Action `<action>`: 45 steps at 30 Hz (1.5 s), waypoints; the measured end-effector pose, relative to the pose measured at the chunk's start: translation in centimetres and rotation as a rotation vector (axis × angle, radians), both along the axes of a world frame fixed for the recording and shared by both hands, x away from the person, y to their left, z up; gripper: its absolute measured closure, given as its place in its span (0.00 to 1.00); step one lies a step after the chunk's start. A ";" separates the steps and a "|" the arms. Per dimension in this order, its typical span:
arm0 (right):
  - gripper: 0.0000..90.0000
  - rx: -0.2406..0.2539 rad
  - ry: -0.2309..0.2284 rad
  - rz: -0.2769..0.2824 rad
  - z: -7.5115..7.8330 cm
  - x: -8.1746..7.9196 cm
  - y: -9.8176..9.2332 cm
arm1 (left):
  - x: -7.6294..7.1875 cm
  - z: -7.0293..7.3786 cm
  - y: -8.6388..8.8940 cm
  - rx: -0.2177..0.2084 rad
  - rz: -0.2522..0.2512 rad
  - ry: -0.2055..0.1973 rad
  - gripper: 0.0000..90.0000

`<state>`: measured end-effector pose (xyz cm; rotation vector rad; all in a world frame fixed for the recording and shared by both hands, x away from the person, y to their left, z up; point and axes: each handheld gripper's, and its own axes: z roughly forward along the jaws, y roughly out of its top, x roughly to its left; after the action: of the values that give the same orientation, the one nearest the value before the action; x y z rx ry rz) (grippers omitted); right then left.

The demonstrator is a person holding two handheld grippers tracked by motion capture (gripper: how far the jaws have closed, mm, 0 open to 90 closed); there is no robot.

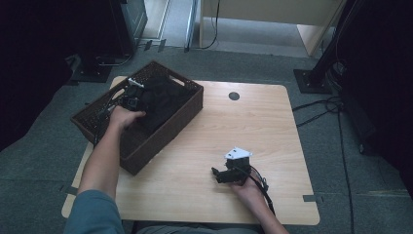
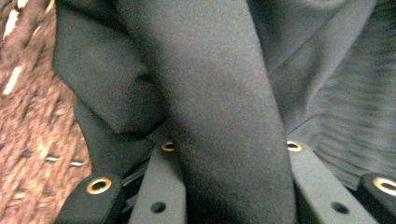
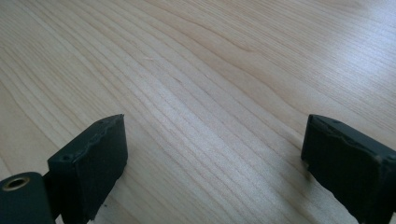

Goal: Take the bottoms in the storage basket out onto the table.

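A dark woven basket (image 1: 181, 118) stands on the left part of the wooden table (image 1: 243, 126), with black cloth (image 1: 163, 100) heaped inside. My left gripper (image 1: 138, 101) reaches into the basket at the cloth's left side. In the left gripper view a thick fold of the black cloth (image 2: 224, 93) runs between the two jaws of my left gripper (image 2: 229, 149), which grip it from both sides. My right gripper (image 1: 215, 174) rests low over the table near its front edge. It is open (image 3: 215, 140), with bare wood between its pads.
The basket's woven wall (image 2: 28, 116) shows brown to the left of the cloth. A small dark round hole (image 1: 234, 96) sits in the table's far side. Black stands and cables (image 1: 321, 105) lie on the grey floor around the table.
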<state>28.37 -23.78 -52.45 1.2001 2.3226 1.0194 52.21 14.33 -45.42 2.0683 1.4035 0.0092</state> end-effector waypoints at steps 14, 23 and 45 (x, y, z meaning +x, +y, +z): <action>0.08 -0.001 0.001 -0.002 0.0 0.0 0.0 | -3.3 10.9 2.0 -0.127 -0.035 -0.131 0.84; 0.08 0.001 0.001 0.000 0.0 0.0 0.0 | -5.5 17.8 0.4 -0.146 -0.041 -0.205 0.85; 0.17 0.144 0.053 -0.099 2.8 0.0 -2.2 | -13.5 23.0 -6.4 -0.286 -0.218 -0.327 0.85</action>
<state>28.33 -26.00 -49.70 1.3985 2.2356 1.1493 38.67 7.93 -22.45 1.8695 0.9217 0.0514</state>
